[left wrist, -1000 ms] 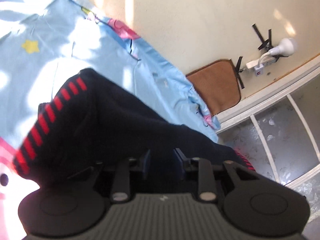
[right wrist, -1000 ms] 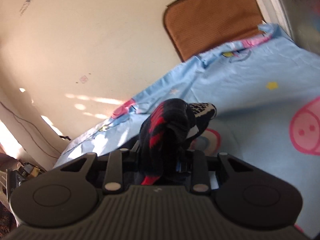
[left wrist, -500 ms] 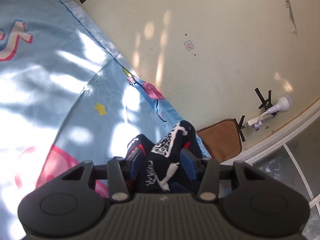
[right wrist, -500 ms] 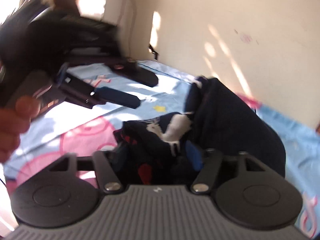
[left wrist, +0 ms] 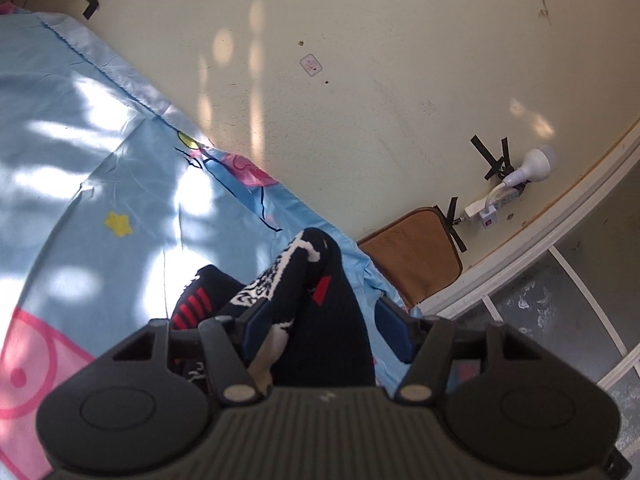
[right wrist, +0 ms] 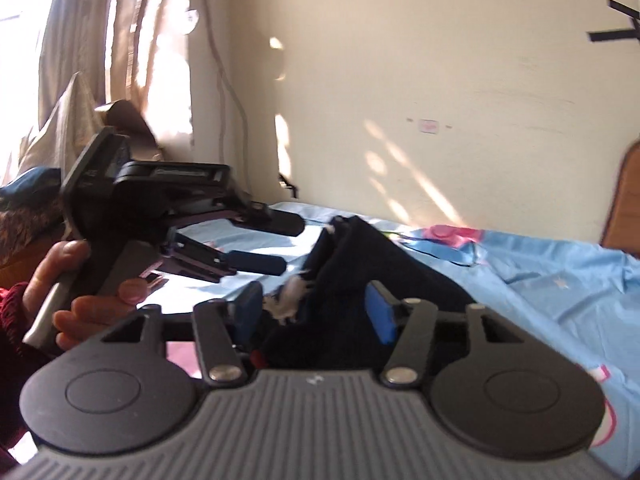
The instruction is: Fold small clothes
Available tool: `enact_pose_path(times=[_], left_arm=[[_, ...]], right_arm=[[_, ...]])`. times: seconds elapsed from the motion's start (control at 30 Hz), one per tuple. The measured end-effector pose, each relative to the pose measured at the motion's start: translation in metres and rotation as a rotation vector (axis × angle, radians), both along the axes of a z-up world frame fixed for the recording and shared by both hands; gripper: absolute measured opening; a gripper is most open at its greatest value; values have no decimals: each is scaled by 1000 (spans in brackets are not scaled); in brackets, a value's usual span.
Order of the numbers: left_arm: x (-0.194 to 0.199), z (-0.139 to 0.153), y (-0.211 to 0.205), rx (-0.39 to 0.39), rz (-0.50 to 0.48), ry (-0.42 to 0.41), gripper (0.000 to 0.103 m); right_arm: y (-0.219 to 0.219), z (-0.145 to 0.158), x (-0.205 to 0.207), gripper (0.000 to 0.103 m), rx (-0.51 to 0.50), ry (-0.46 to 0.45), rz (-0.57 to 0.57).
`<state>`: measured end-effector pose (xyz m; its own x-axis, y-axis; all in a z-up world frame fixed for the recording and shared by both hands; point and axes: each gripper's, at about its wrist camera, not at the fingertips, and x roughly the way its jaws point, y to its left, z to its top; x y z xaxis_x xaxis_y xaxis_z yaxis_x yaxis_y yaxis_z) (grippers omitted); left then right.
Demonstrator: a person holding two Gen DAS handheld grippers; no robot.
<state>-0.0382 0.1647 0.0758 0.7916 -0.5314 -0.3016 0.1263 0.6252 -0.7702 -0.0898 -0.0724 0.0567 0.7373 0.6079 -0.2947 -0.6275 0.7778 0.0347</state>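
A light blue bedsheet (left wrist: pixel 100 168) printed with pink cartoon shapes and one yellow star (left wrist: pixel 118 225) covers the surface, patched with sunlight; a cream wall (left wrist: pixel 360 80) rises behind it, and a curtained window (right wrist: pixel 120 40) glows at the far left of the right wrist view. One brown cushion (left wrist: pixel 416 258) leans against the wall at the sheet's right end, beside a white power strip (left wrist: pixel 494 205) with a white lamp plugged in, held by strips of black tape. A small pink sticker (left wrist: pixel 311 65) on the wall carries marks too small to read. One garment (left wrist: pixel 320 320), dark navy with red bars and white pattern, is bunched on the sheet. The left gripper (left wrist: pixel 326 328) has its jaws spread, the cloth lying loose between its blue pads. The right gripper (right wrist: pixel 316 310) likewise stands with jaws apart around the same heap. A hand (right wrist: pixel 76 280) holds the left tool.
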Motion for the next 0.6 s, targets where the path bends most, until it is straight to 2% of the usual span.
enact_pose_path(times=[0.07, 0.1, 0.17, 0.2, 0.27, 0.3, 0.33, 0.4, 0.43, 0.53, 0.6], left_arm=[[12, 12, -11, 45, -14, -16, 61], [18, 17, -14, 68, -17, -24, 63], [37, 25, -21, 115, -7, -15, 64], [46, 25, -23, 122, -7, 1, 60], [63, 18, -25, 156, 11, 77, 46], [70, 9, -24, 180, 24, 135, 26], [76, -7, -22, 196, 31, 196, 23], [80, -36, -17, 177, 34, 252, 20], [76, -42, -14, 156, 43, 220, 20], [68, -37, -16, 179, 58, 209, 21], [65, -34, -17, 185, 50, 203, 22]], right_arm=[[-16, -6, 10, 28, 37, 63, -78], [-22, -11, 15, 23, 61, 99, -107], [-28, -16, 26, 21, 109, 148, -147], [-30, -17, 33, 21, 128, 168, -158], [-27, -22, 48, 21, 165, 218, -154], [-25, -29, 54, 21, 168, 255, -144], [-23, -34, 63, 21, 161, 294, -143], [-21, -48, 75, 19, 162, 370, -122], [-22, -50, 77, 19, 179, 379, -116], [-18, -45, 73, 19, 160, 371, -117], [-22, -42, 70, 21, 185, 368, -111]])
